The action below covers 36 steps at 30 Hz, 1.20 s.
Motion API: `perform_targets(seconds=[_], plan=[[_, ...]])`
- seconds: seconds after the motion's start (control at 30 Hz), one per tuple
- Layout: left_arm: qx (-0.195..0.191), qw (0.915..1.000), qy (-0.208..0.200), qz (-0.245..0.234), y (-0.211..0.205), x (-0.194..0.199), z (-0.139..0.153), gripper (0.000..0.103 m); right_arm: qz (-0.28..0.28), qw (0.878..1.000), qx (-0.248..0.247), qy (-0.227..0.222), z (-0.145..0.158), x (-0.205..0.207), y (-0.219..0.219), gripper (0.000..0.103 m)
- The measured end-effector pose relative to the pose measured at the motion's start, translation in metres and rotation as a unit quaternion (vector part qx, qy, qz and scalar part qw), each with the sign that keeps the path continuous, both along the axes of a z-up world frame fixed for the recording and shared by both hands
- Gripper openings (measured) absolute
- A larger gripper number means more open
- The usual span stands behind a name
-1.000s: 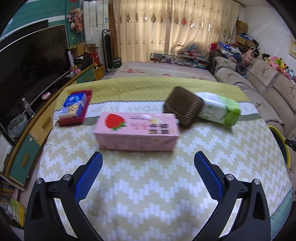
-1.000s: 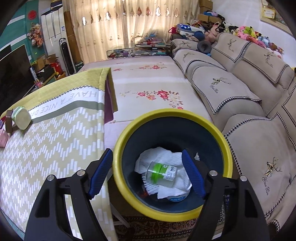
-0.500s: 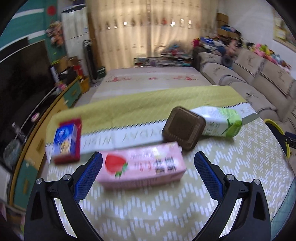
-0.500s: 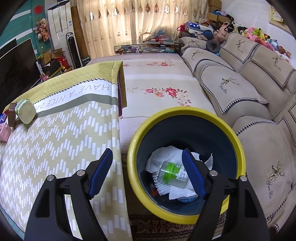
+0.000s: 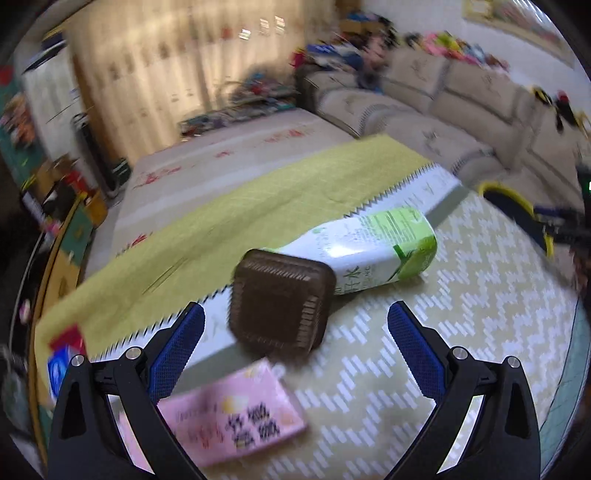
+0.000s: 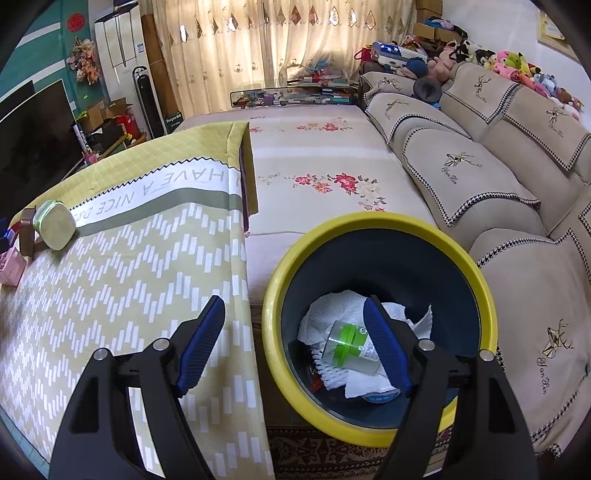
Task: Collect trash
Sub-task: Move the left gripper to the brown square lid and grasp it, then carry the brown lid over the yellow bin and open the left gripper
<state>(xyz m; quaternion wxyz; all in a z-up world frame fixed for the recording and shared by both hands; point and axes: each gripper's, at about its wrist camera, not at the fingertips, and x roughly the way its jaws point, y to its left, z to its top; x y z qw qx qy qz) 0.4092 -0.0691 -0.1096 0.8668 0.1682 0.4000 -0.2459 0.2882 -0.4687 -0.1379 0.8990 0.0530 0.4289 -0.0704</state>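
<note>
Daylight is glowing through cream patterned curtains [image 6: 258, 44]; a beige cushioned sofa [image 6: 498, 155] is lining the white wall [image 6: 509, 22].

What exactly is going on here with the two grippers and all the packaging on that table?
A person is clearing trash with a handheld gripper in each hand. The left gripper, open and empty, is aimed at a brown square container that lies between a green-and-white carton and a pink box on the patterned tablecloth. The right gripper, also open and empty, hovers at the yellow-rimmed bin, which already holds crumpled paper and a clear jar with a green lid.
</note>
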Motion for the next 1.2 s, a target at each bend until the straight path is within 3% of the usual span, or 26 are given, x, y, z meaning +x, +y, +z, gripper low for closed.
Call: perform_targets(seconds=[0.13,0.27,0.37,0.5,0.6,0.97,1.2], plan=[[0.026,0.999,0.018,-0.031,-0.007,0.019,-0.006,0.098,-0.004,1.0,-0.001,0.0,0.001,-0.004,-0.003,0.073],[0.024,0.998,0.035,-0.047,-0.005,0.029,-0.013,0.098,-0.011,1.0,0.002,0.002,-0.002,-0.004,-0.007,0.074],[0.026,0.9968,0.044,-0.061,-0.004,0.035,-0.017,0.088,-0.011,1.0,0.005,0.005,-0.004,-0.001,-0.006,0.074],[0.032,0.9952,0.06,-0.071,-0.002,0.039,-0.022,0.066,-0.008,1.0,0.006,0.009,-0.008,0.002,-0.003,0.074],[0.029,0.9953,0.058,-0.072,0.001,0.035,-0.022,0.065,-0.005,1.0,0.01,0.008,-0.009,0.001,-0.003,0.074],[0.007,0.9992,0.0,-0.039,-0.019,-0.026,0.024,0.064,-0.004,1.0,0.022,-0.014,0.002,-0.027,-0.009,0.074],[-0.017,0.9944,-0.011,-0.104,-0.105,-0.088,0.043,0.065,-0.024,0.999,0.021,-0.033,0.014,-0.063,-0.033,0.074]])
